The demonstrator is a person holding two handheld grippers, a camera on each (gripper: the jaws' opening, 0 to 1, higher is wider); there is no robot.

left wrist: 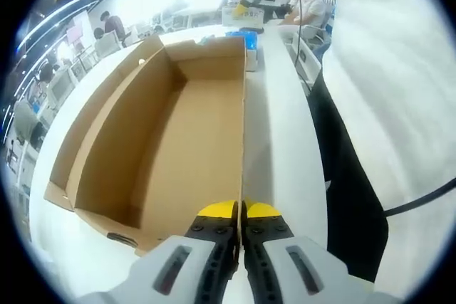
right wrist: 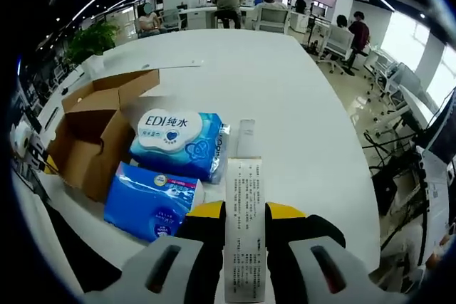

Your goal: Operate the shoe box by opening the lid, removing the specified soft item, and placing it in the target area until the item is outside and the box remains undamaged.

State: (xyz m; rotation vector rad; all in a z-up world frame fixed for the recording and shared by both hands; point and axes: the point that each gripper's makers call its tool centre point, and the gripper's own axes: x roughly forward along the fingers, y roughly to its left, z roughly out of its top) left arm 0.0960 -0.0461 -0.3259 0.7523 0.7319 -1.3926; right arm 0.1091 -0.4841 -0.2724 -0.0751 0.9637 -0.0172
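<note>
- In the left gripper view, the open shoe box [left wrist: 164, 140] was seen lying on the white table [left wrist: 281, 140], its brown cardboard interior bare, with a flap folded outward along its left side.
- The left gripper [left wrist: 241, 211] was clenched on the thin right-hand wall of the box, the yellow-tipped jaws pressed together over the cardboard edge.
- A person in a white top [left wrist: 399, 105] was seen at the right of that view (a dark cable ran across the clothing).
- In the right gripper view, the box [right wrist: 96, 129] was seen at the left, flaps raised.
- Just beside the box, two blue wet-wipe packs [right wrist: 178, 144] lay on the table [right wrist: 299, 105], one partly over the other, outside the box.
- The right gripper [right wrist: 244, 215] was closed on a long white printed carton [right wrist: 244, 211], held between the jaws.
</note>
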